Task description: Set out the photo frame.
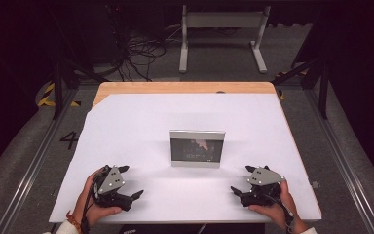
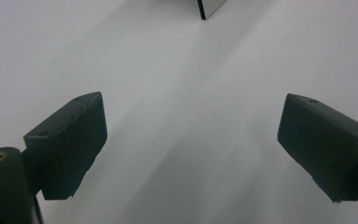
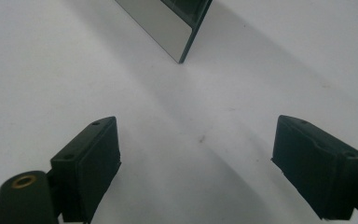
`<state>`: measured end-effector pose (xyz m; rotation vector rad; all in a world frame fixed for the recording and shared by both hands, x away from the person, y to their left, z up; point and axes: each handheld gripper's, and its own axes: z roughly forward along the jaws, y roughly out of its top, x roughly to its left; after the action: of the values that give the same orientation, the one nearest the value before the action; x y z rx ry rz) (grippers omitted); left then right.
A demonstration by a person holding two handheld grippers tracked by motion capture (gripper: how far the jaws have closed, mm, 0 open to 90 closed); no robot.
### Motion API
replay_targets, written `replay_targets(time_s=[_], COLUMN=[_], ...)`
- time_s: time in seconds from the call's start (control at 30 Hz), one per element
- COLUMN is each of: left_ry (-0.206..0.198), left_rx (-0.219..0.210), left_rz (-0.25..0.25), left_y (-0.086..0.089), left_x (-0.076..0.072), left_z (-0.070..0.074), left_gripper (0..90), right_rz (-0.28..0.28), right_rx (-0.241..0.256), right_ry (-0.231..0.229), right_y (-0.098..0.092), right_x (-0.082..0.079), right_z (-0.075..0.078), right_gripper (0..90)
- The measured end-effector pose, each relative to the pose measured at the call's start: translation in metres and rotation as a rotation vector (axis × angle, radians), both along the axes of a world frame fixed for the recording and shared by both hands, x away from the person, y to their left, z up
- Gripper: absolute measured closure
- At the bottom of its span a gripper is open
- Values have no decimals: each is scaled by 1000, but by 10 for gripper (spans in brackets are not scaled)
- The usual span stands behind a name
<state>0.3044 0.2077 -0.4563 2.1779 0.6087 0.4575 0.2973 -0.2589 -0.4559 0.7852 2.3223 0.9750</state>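
Observation:
A small framed mirror point(image 1: 196, 148) stands upright in the middle of the white sheet point(image 1: 141, 117) that covers the table. Its near corner point(image 2: 208, 8) shows at the top of the left gripper view, and its silver frame edge point(image 3: 168, 25) shows at the top of the right gripper view. My left gripper point(image 1: 130, 181) rests near the front left, held by a hand, with its jaws wide apart and nothing between them. At the front right my right gripper point(image 1: 242, 178) also stands open and empty. Both lie short of the mirror, one on each side.
The wooden table edge point(image 1: 185, 87) shows beyond the sheet at the back. Behind the table, on the floor, stand a white metal frame point(image 1: 222, 34) and a tangle of black cables point(image 1: 139, 51). Rails point(image 1: 29, 165) run along both sides.

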Motion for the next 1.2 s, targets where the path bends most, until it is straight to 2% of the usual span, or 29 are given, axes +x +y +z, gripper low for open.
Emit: replay_targets(time_s=[0.1, 0.2, 0.37, 0.4, 0.67, 1.2], left_ry=[14, 28, -3, -12, -6, -12], left_rx=[-18, -5, -31, -54, 9, 25], left_rz=[6, -1, 2, 13, -11, -16], left_y=[3, 2, 4, 5, 1, -4], left_x=[1, 1, -2, -3, -2, 3], left_z=[-1, -4, -1, 1, -4, -4], left_gripper=[87, 73, 65, 65, 67, 68], right_rz=[-1, -2, 6, 2, -20, -32], right_rx=[1, 15, 25, 40, 19, -2], right_ry=[4, -2, -11, -18, -24, -26], right_y=[-1, -1, 1, 0, 0, -2], right_x=[-1, 0, 0, 0, -1, -6], right_z=[-1, 0, 2, 3, 2, 0], right_gripper=[145, 140, 133, 132, 134, 138])
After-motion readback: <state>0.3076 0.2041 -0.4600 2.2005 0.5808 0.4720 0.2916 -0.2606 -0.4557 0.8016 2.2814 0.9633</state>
